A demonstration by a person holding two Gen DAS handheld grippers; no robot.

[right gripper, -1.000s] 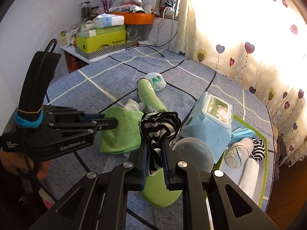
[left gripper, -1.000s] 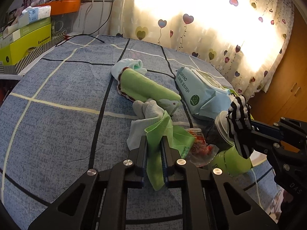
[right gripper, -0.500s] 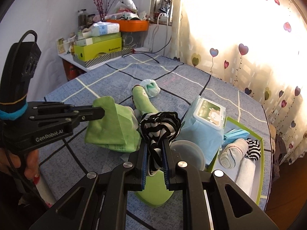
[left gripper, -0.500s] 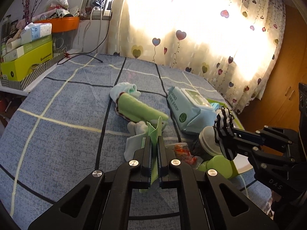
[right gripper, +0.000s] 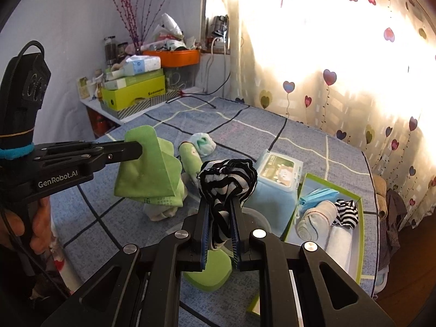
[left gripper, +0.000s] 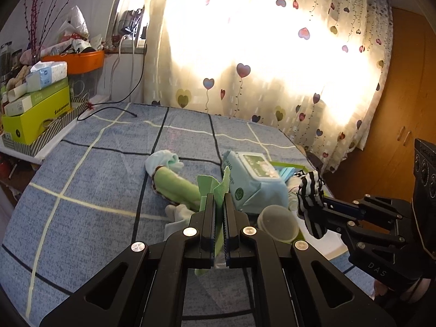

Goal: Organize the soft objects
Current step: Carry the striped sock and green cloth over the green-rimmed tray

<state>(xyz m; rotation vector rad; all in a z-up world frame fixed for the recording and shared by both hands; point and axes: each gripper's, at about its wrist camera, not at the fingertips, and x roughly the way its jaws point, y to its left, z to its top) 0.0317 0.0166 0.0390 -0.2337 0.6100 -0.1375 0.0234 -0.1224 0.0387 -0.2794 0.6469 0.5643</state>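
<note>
My left gripper (left gripper: 218,199) is shut on a folded green cloth (left gripper: 215,188), which hangs in the air above the bed; the same green cloth (right gripper: 152,169) shows at the left of the right wrist view. My right gripper (right gripper: 220,204) is shut on a black-and-white striped sock (right gripper: 227,174), also lifted; that striped sock (left gripper: 310,190) appears at the right in the left wrist view. On the blue checked bedspread (left gripper: 95,190) lie a rolled green sock (left gripper: 174,184), a pale blue sock ball (left gripper: 163,160) and a grey sock (right gripper: 160,212). A green-rimmed box (right gripper: 361,218) at the right holds rolled socks.
A pack of wet wipes (right gripper: 278,177) lies by the box. A round clear lid (left gripper: 278,223) and a green container (right gripper: 209,272) sit under my right gripper. Boxes and an orange basket (right gripper: 171,55) crowd the shelf at the far left; a heart-print curtain (right gripper: 340,68) hangs behind.
Both grippers have risen. The left one closed tight on the green cloth and lifted it off the bed; the right one kept its hold on the striped sock.
</note>
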